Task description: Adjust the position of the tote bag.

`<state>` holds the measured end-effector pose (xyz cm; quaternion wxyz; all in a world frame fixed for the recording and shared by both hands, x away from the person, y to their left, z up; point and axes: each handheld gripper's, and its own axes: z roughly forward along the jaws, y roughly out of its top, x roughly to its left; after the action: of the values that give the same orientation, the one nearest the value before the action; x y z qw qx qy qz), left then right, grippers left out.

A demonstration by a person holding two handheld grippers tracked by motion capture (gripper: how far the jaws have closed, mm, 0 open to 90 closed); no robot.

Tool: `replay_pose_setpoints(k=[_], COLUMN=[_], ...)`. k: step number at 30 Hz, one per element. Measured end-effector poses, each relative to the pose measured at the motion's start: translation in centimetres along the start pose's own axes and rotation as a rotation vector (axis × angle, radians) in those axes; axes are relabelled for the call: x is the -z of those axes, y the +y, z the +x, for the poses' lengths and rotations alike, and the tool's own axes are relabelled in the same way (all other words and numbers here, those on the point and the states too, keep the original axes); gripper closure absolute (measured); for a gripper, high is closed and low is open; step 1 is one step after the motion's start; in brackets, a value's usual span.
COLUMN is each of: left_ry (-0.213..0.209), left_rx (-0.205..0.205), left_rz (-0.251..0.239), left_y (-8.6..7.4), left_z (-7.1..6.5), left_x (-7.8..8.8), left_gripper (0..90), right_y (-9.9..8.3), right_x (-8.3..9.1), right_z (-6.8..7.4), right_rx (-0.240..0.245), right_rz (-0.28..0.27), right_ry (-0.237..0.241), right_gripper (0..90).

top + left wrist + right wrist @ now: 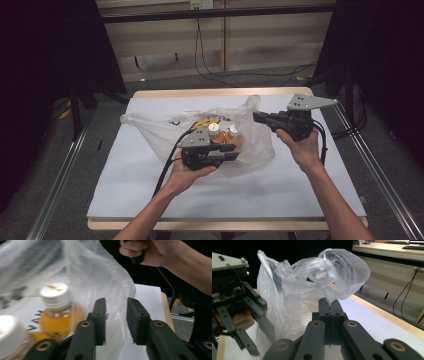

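Left gripper view: two white-capped orange bottles (56, 312) inside one plastic bag (100, 280) mid-surface; printing unreadable. Left tool (116, 321) jaws apart around film; right tool (331, 315) clamped on the bag

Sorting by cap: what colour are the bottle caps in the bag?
White caps, clearest in the left gripper view.

White-topped table (280, 190), clear plastic bag (160, 127) on it

Overhead plus two close views, shared plastic bag (165, 127)
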<state>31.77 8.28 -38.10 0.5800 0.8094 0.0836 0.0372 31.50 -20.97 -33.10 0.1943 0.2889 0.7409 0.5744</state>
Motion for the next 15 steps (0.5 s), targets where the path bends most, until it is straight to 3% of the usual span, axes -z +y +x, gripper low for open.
replay_pose_setpoints(k=[4,9,14,15], left_ry=[0.033,0.081,0.129,0.141], left_rx=[0.033,0.036,0.042,0.053], left_rz=[-0.034,-0.056,-0.073,-0.096], left_y=[0.3,0.6,0.8,0.7], left_z=[0.6,1.0,1.1,0.9], left_x=[1.4,3.2,6.5,8.0], left_gripper=[63.3,63.9,66.3,67.1], right_y=[0.0,-0.1,-0.3,-0.4], right_x=[0.5,0.9,1.1,1.2], right_z=[-0.4,-1.0,-1.4,-1.5], right_rx=[-0.006,-0.017,-0.027,-0.027], right_rz=[-0.014,-0.036,-0.041,-0.039], right_ry=[-0.011,-0.011,-0.018,-0.026], right_gripper=[90.0,90.0,90.0,90.0])
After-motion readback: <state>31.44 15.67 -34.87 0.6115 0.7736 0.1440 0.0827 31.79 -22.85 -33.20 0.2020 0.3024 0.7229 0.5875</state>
